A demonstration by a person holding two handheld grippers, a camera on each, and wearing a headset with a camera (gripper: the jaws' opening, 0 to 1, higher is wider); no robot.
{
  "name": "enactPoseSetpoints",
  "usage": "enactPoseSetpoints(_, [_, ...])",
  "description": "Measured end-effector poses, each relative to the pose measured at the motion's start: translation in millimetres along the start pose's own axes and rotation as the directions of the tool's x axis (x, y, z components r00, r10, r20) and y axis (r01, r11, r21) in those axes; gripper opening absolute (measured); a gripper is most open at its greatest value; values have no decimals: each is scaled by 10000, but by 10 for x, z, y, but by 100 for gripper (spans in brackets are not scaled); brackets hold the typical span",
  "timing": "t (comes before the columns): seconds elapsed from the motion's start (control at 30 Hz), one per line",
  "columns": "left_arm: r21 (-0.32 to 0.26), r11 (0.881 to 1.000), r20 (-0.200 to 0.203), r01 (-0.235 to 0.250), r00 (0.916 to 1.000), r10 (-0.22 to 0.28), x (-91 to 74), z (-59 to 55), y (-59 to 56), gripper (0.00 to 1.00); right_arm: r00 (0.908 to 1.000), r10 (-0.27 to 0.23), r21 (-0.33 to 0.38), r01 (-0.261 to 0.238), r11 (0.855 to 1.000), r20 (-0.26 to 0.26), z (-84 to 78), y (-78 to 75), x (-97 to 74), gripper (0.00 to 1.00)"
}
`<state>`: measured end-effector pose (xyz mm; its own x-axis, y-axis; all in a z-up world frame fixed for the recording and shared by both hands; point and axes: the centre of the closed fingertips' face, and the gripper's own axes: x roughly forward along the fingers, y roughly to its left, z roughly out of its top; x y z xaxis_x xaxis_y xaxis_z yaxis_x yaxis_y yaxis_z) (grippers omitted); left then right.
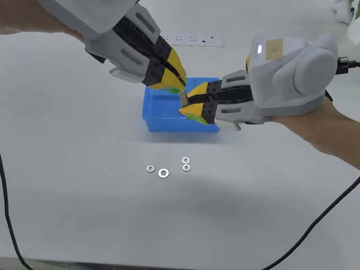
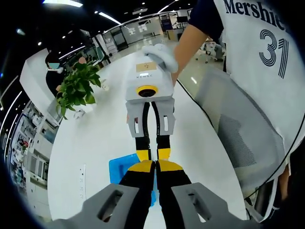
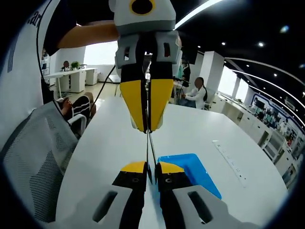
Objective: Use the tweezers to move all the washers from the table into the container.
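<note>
Over the blue container point(image 1: 163, 121), my left gripper point(image 1: 180, 84) comes in from the upper left and my right gripper point(image 1: 185, 104) from the right, meeting tip to tip. In the right gripper view, thin metal tweezers point(image 3: 149, 152) run from the left gripper's yellow tips point(image 3: 147, 126) straight into my right gripper point(image 3: 151, 171). Both look shut on the tweezers. Several small metal washers point(image 1: 163, 172) lie on the white table in front of the container. In the left gripper view, my left gripper point(image 2: 155, 167) touches the right gripper's tips point(image 2: 154, 153), with the container point(image 2: 119, 167) below.
A white power strip point(image 1: 194, 39) lies behind the container. One black cable point(image 1: 315, 225) trails off the table's right front and another point(image 1: 5, 214) runs along the left edge. A potted plant point(image 2: 76, 88) stands at the far end of the table.
</note>
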<state>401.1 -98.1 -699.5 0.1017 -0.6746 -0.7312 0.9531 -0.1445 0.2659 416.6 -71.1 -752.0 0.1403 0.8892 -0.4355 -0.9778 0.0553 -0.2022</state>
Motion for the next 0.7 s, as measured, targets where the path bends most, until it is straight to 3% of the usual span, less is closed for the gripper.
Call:
enactPoseSetpoints(0.23, [-803, 9965, 121, 239, 9997, -230, 100, -68, -212, 6, 9996, 255, 130, -254, 9996, -130, -112, 237, 73, 10])
enactPoseSetpoints(0.7, [-1564, 9848, 235, 756, 9971, -728, 363, -183, -545, 6, 9950, 941, 705, -917, 9933, -326, -418, 587, 165, 10])
